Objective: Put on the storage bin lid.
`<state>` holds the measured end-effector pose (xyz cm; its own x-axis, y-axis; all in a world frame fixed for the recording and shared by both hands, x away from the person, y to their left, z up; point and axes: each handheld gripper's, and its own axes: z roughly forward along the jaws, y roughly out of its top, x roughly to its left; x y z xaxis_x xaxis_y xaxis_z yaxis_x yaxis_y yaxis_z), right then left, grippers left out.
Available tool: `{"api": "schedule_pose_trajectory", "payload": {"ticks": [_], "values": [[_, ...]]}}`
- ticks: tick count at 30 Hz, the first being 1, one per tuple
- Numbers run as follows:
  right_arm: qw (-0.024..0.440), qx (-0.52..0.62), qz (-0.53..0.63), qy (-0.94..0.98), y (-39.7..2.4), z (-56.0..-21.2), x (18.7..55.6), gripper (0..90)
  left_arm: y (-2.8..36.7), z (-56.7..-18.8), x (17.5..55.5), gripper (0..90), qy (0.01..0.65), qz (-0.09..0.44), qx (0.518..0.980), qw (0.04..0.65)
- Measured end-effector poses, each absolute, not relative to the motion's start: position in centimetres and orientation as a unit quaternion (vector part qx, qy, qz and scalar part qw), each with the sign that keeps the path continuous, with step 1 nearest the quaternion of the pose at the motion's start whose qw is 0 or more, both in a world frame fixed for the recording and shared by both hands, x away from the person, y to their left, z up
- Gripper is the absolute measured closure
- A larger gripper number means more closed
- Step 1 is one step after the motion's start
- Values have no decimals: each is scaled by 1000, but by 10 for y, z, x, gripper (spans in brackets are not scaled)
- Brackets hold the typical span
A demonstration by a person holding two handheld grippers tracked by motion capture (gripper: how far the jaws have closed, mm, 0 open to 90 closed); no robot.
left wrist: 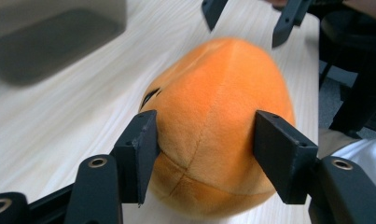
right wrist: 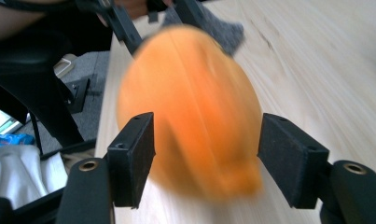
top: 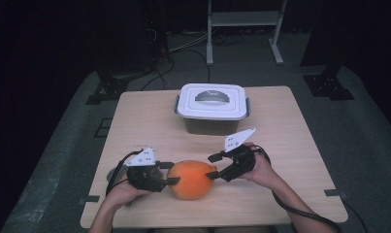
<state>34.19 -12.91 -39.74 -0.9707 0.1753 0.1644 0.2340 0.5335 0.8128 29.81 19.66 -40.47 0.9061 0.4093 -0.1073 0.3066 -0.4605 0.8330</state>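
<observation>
While clamped leftward, orange plush (top: pixel 191 179) sits between right jaws.

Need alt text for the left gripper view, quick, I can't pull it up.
An orange plush toy lies on the pale wooden table, its near end pressed between the left hand-held gripper's two black jaws. The other hand-held gripper's jaw tips hang just past its far end.

The light wood worktop (top: pixel 149 116) stands on grey carpeted floor (top: pixel 372 145). The surrounding room is dark. A white metal rack (top: pixel 245 19) stands behind the worktop. Black cables (top: pixel 183 46) run across the floor, near black stand bases (top: pixel 105 90).
</observation>
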Motion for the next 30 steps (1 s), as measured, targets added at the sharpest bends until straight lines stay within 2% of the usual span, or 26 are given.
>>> {"api": "schedule_pose_trajectory", "payload": {"ticks": [8,9,10,12,14,20,25,30], "values": [[76,-128,-436,-888,-115,-424,354,300,213,-419,299,389,229,25,846,481],[83,-127,-433,-889,-111,-426,355,351,213,-419,299,390,228,21,844,485],[93,-127,-434,-887,-110,-427,355,451,213,-419,299,392,227,16,842,489],[90,-128,-435,-887,-110,-424,353,572,214,-420,300,404,226,13,840,493],[83,-130,-442,-883,-115,-417,351,623,212,-420,304,416,226,6,834,503],[20,-147,-459,-876,-145,-395,348,629,181,-415,327,426,215,0,830,514],[-18,-168,-460,-872,-177,-400,349,613,150,-416,345,405,208,-10,839,503],[7,-151,-443,-884,-182,-414,335,523,139,-422,340,382,184,-27,846,499]]}}
